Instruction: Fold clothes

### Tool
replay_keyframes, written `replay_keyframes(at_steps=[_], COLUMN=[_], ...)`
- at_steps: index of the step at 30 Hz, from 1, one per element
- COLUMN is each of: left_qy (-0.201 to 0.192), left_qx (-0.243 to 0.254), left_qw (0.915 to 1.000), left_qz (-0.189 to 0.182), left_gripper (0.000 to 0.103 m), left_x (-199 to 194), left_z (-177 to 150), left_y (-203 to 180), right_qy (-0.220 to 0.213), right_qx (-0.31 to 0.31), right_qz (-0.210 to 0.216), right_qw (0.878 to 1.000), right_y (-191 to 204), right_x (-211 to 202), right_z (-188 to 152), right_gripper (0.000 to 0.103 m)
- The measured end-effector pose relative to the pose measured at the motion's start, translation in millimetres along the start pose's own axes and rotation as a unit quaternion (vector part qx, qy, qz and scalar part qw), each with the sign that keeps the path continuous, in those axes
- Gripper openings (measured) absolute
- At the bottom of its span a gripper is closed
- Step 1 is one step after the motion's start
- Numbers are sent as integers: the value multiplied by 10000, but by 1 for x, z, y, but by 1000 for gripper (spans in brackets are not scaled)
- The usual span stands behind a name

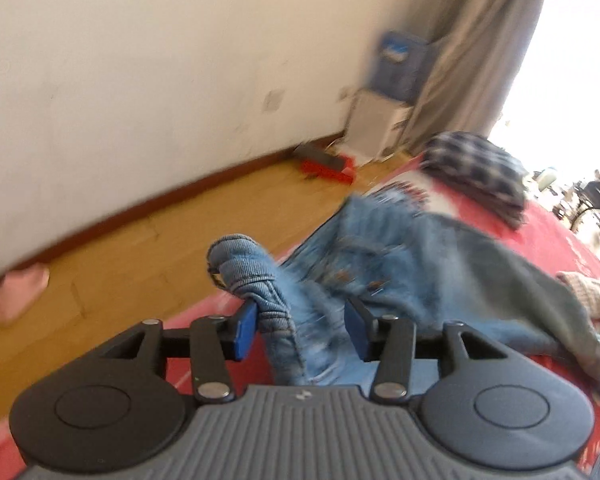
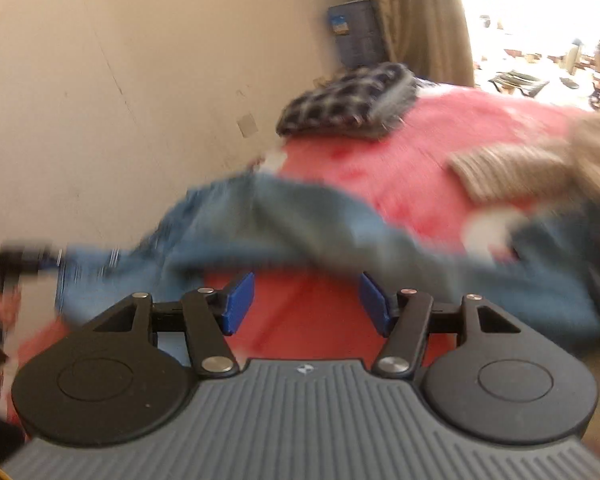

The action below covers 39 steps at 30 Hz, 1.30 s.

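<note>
The left gripper (image 1: 300,330) is standing with its blue pads spread. A bunched seam of the jeans (image 1: 400,264) is running up between the pads and lying against the left pad; from this view I cannot tell whether the pads are bearing on it. The right gripper (image 2: 306,302) is also spread, holding nothing, with bare red bed (image 2: 400,160) showing between its pads.

Progress: the jeans are lying crumpled and part lifted near the bed's left edge, one rolled end sticking up, the rest trailing toward the bed's middle. No flat fold is showing in them. Farther on, a plaid item (image 2: 348,102) is sitting near the far left corner in a compact pile, possibly folded; blur is hiding the detail. A beige knit (image 2: 540,160) is lying loose toward the far right. Judging by this, the jeans and the knit are remaining to fold.

Room: the middle of the bed is lying open for spreading cloth. The left edge is dropping to wood floor (image 1: 140,240) just beside the jeans, so cloth could slide off there.
</note>
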<state>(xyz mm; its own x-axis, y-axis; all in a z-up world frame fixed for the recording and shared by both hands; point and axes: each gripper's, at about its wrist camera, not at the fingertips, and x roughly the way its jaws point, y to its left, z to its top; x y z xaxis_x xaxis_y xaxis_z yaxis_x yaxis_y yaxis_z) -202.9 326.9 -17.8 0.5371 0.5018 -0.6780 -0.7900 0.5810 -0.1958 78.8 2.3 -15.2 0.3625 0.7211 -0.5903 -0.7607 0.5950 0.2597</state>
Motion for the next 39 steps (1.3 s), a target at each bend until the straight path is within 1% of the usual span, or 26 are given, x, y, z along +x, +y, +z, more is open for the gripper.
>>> replay_keyframes(at_steps=[2,3,4,5,6,7,9,11,13,14,17,19,20,22,23,26,31,32,33,34,36,38,39], left_qy=[-189,-277,-337,-388,-439,-481,-453,-306,-128,-43,205,353,427,554,606,635,748,756,761,750,754,795,815], left_qx=[308,457,578,709,839,971,1202,1327,1447,1495,1500,1436,1404,1353,1347,1435,1473,1491,1511,1536,1571,1566,1551], left_qw=[9992,9982,9969,9950,9927,9899,9843,9791,9748,9731,9705,9716,9720,9734,9741,9753,9760,9760,9761,9759,9753,9746,9743], left_qz=[-161,-273,-421,-586,-751,-916,-1211,-1512,-1693,-1754,-1876,-1848,-1834,-1765,-1714,-1553,-1420,-1392,-1367,-1356,-1357,-1391,-1416], left_gripper=[50,50,50,50,50,50,51,52,52,52,52,52,52,52,52,52,52,52,52,52,52,52,52], left_x=[0,1,2,2,2,2,4,10,16,19,29,35,38,42,45,45,47,47,46,45,43,41,41], left_z=[9,13,16,18,20,22,23,17,5,-1,-17,-24,-28,-34,-35,-37,-37,-38,-38,-40,-42,-46,-47], left_y=[-29,-45,-60,-74,-88,-102,-128,-149,-167,-174,-187,-189,-190,-192,-192,-193,-200,-202,-205,-208,-212,-215,-216], right_qy=[-125,-185,-243,-308,-374,-462,-604,-481,-261,-246,-406,-545,-634,-727,-768,-859,-955,-1012,-1157,-1320,-1593,-1764,-1804], right_qx=[66,208,387,584,783,984,1328,1910,2372,2459,2608,2935,3034,2853,2825,2886,3037,3111,3317,3551,4020,4388,4440], right_qz=[-465,-778,-1151,-1626,-2121,-2618,-3507,-3845,-3971,-4040,-4194,-4128,-4092,-4145,-4173,-4223,-4289,-4321,-4388,-4460,-4578,-4613,-4656], right_qw=[9988,9966,9923,9845,9734,9590,9250,9019,8862,8807,8686,8605,8582,8611,8603,8550,8454,8404,8270,8109,7768,7507,7441], right_y=[4,4,2,-2,-7,-12,-23,-43,-67,-79,-131,-174,-192,-217,-228,-267,-337,-350,-366,-381,-412,-434,-435], right_x=[-32,-48,-64,-80,-97,-114,-147,-165,-165,-161,-145,-137,-134,-129,-128,-127,-127,-130,-137,-144,-156,-163,-164], right_z=[-36,-55,-72,-88,-103,-116,-137,-153,-165,-169,-169,-166,-162,-148,-140,-115,-72,-63,-56,-49,-37,-31,-30], right_gripper=[58,58,56,55,55,53,51,51,50,50,50,53,54,53,53,53,53,53,54,60,65,66,67])
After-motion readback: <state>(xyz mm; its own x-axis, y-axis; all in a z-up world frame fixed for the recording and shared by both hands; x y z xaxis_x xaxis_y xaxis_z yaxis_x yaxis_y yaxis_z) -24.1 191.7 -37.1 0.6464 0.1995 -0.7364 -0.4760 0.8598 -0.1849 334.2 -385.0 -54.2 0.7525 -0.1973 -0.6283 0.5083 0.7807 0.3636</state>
